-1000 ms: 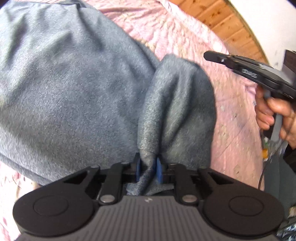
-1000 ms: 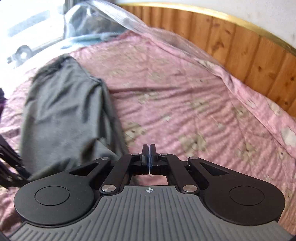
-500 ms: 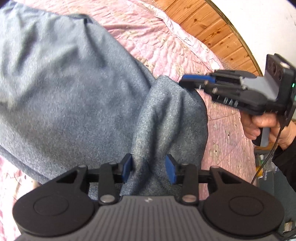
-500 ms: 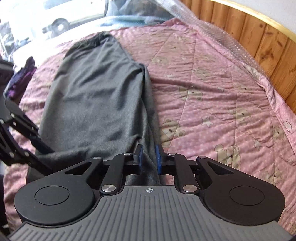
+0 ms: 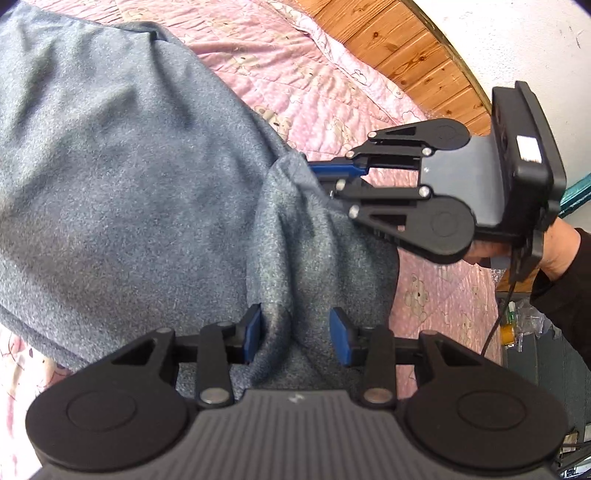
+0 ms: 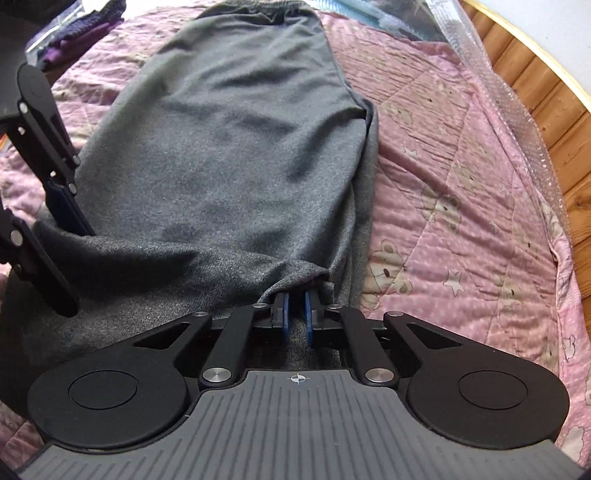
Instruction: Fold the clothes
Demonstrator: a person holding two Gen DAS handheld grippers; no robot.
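Grey trousers point(image 6: 240, 147) lie lengthwise on the bed, waistband point(image 6: 258, 7) at the far end. My right gripper point(image 6: 295, 295) is at the near hem. Its jaws are closing to a narrow gap on a fold of cloth that drapes over the fingertips. In the left wrist view the right gripper point(image 5: 321, 175) pinches a raised corner of the trousers point(image 5: 129, 184). My left gripper point(image 5: 295, 332) stands open at the same hem. A bunched fold lies loosely between its blue pads point(image 5: 253, 332). In the right wrist view the left gripper point(image 6: 70, 210) reaches into the cloth's left edge.
A pink quilt point(image 6: 461, 184) with bear prints covers the bed. Wooden panelling point(image 6: 546, 110) and a strip of bubble wrap point(image 6: 498, 92) run along its right side. Purple clothes point(image 6: 74, 37) lie at the far left. A hand point(image 5: 554, 251) in a dark sleeve holds the right gripper.
My left gripper let go of the fold it pinched and now stands apart around it. The right gripper rolled, came down from over bare quilt to the hem, and narrowed on the cloth.
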